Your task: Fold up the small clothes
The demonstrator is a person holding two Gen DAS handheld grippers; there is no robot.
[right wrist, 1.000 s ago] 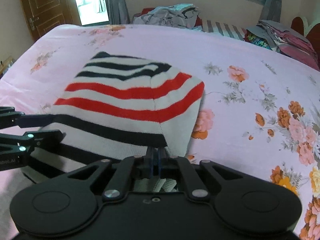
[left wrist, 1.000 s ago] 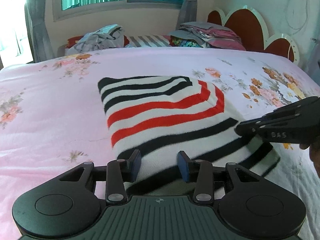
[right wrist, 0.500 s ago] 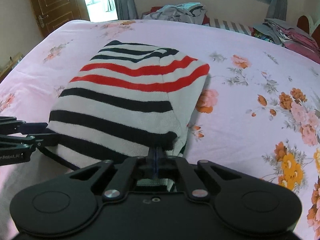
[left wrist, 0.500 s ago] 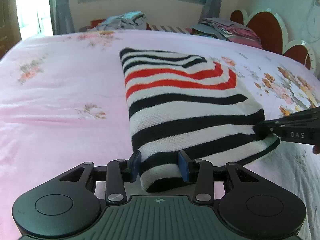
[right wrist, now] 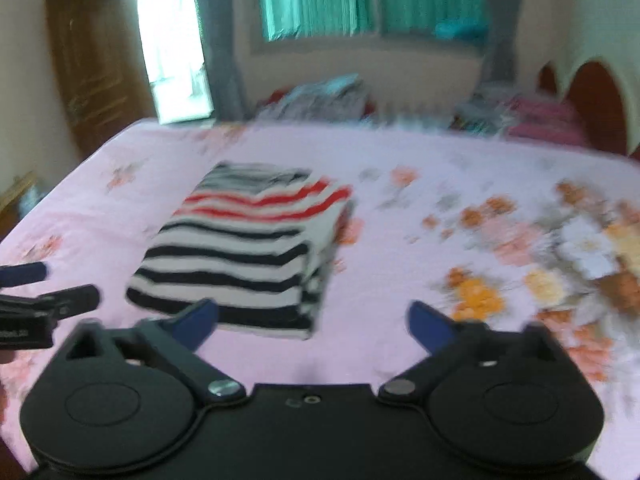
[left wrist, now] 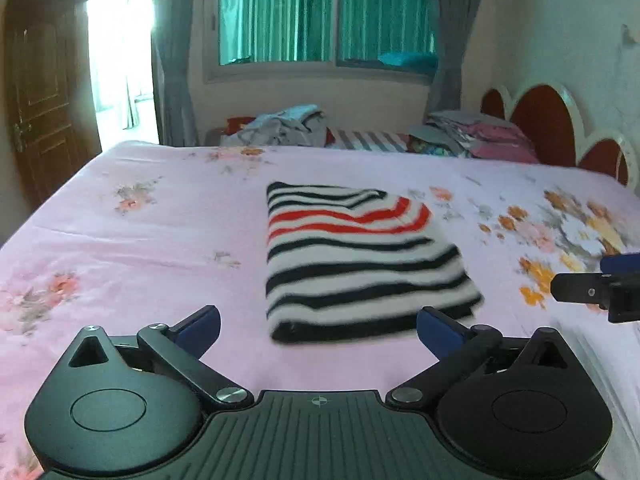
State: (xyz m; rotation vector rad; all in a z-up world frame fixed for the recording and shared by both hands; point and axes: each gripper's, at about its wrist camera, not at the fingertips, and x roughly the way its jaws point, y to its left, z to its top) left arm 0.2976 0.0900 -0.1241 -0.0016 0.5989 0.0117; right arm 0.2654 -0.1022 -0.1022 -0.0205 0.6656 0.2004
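We are holding both tools above the near edge of the pink floral bedsheet [left wrist: 120, 248], and neither is touching anything. The left gripper [left wrist: 318, 326] is standing wide open, its blue-padded fingers [left wrist: 200, 322] spread well apart with only sheet between them. The right gripper [right wrist: 312, 320] is likewise spread wide and gripping nothing, though its view is blurred.

The knitted garment with black, white and red stripes [left wrist: 360, 260] is lying flat on the bed, just beyond our fingertips and roughly in the middle of the mattress. It is sitting as a compact, layered rectangle: the near edge is showing a thick doubled fold, and in the right wrist view its right side [right wrist: 320, 264] is showing stacked layers. We are judging this piece to be folded, or very nearly so, with no sleeve or loose corner sticking out that we can see.

Along the far edge of the bed, a loose heap of grey and pale clothes [left wrist: 280, 128] is lying unfolded, while a flatter stack of pink and grey fabrics [left wrist: 480, 136] is resting near the red scalloped headboard [left wrist: 548, 124]. We are reckoning that the heap is what remains, though we cannot tell how many pieces it holds.
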